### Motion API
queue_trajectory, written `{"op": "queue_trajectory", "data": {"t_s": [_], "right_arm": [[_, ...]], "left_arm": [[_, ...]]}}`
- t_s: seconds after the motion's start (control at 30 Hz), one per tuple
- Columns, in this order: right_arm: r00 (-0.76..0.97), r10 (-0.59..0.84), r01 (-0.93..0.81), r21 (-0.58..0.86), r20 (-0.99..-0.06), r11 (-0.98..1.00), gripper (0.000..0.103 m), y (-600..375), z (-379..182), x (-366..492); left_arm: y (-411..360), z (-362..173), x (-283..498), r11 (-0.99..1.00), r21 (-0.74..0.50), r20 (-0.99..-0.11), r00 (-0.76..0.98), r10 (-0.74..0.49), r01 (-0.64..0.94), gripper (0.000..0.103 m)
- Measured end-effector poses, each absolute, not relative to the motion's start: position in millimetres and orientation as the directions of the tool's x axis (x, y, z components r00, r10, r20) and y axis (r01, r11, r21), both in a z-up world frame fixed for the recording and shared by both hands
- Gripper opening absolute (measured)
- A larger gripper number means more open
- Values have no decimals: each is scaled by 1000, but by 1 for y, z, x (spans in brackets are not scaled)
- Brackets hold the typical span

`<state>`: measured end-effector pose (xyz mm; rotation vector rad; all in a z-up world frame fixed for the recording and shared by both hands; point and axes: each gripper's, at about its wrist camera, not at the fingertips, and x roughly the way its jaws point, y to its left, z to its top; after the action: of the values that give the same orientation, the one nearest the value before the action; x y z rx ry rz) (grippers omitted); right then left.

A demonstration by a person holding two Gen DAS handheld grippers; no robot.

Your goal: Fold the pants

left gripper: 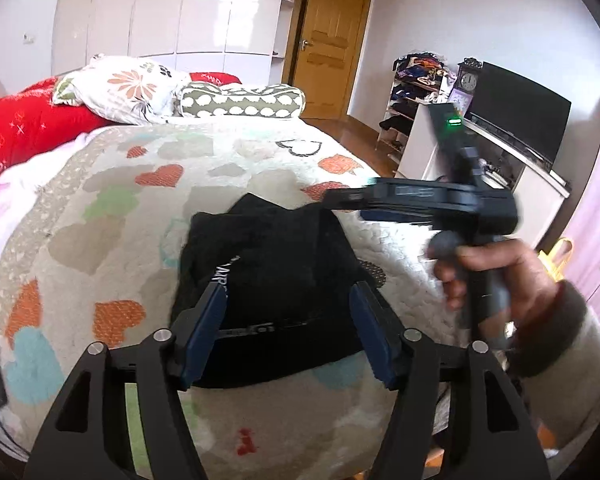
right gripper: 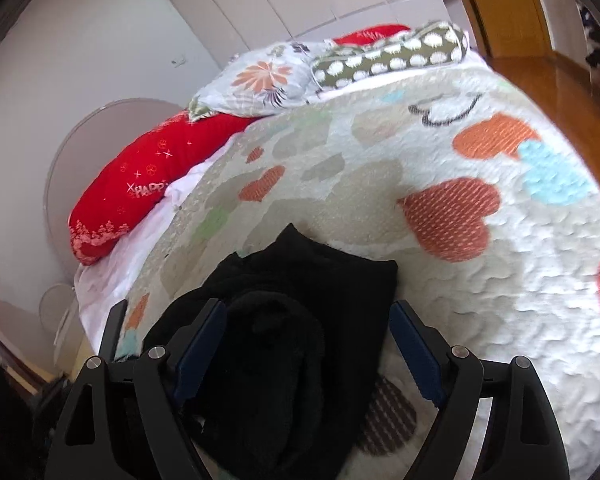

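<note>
On quilted bedspread (left gripper: 100,208), fuzzy black pants (left gripper: 276,264)

Black left gripper (left gripper: 288,336) with blue fingers (left gripper: 204,336), silver screws; hand (left gripper: 496,276) in a grey-cuffed white sleeve (left gripper: 572,344).

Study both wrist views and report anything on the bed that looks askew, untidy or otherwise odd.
The black pants lie folded on the heart-patterned quilt, but unevenly: one corner pokes out past the far edge and the top layer bunches in a lump. Both claws, left and right, stand open over the pile. Nothing looks damaged.
</note>
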<state>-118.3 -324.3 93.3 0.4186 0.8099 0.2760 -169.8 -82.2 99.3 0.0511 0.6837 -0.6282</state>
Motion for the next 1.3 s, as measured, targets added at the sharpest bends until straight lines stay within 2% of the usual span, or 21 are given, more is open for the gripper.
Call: {"op": "queue_trajectory", "data": {"t_s": [0.1, 0.2, 0.23, 0.33, 0.4, 0.43, 0.47, 0.53, 0.6, 0.77, 0.9, 0.97, 1.0, 1.07, 1.13, 1.23, 1.3], "right_arm": [[623, 539, -155, 586, -567, 795, 85, -321, 102, -130], [541, 649, -176, 682, -535, 710, 85, -305, 89, -128], [517, 664, -172, 695, -540, 698, 85, -298, 81, -124], [473, 633, -126, 664, -613, 737, 84, -276, 59, -110], [455, 646, -140, 667, -612, 731, 66, -264, 50, -104], [459, 631, -155, 642, -626, 751, 42, -259, 49, -103], [472, 615, -175, 617, -631, 767, 23, -257, 51, -103], [524, 604, -207, 599, -600, 774, 8, -264, 66, -105], [578, 574, -230, 559, -581, 797, 8, -278, 88, -111], [603, 391, -252, 299, -696, 920, 8, -290, 106, -127], [486, 365, -232, 286, -794, 930, 10, -287, 57, -125], [499, 371, -226, 295, -783, 928, 13, -289, 56, -127], [493, 392, -222, 323, -777, 920, 17, -293, 59, -128], [497, 410, -225, 343, -764, 912, 33, -302, 73, -132], [543, 417, -248, 335, -729, 909, 43, -312, 95, -138], [624, 383, -206, 329, -681, 922, 68, -326, 116, -132], [629, 360, -171, 329, -689, 929, 70, -327, 109, -114]], "left_arm": [[-72, 100, -164, 841, -135, -615, 621, -486, 524, 66], [-55, 102, -163, 846, -173, -602, 625, -496, 505, 68], [-49, 102, -163, 850, -181, -597, 632, -495, 495, 71], [-39, 100, -160, 875, -178, -611, 646, -457, 450, 72], [-36, 97, -156, 883, -180, -620, 647, -444, 434, 72], [-35, 94, -153, 886, -183, -625, 645, -440, 427, 72], [-35, 93, -151, 887, -185, -629, 643, -437, 422, 72], [-38, 91, -147, 888, -191, -633, 639, -437, 418, 72], [-45, 91, -144, 883, -190, -635, 632, -444, 430, 72], [-69, 89, -137, 856, -196, -624, 613, -485, 478, 75], [-93, 64, -127, 827, -258, -670, 524, -526, 500, 76], [-103, 49, -124, 833, -247, -709, 495, -503, 495, 76], [-102, 46, -124, 842, -236, -717, 498, -489, 486, 76], [-97, 47, -125, 847, -226, -715, 509, -480, 481, 76], [-91, 52, -125, 856, -209, -712, 526, -464, 473, 76], [-86, 53, -123, 862, -197, -714, 534, -452, 466, 76], [-88, 49, -122, 862, -206, -721, 524, -453, 463, 76]]}}
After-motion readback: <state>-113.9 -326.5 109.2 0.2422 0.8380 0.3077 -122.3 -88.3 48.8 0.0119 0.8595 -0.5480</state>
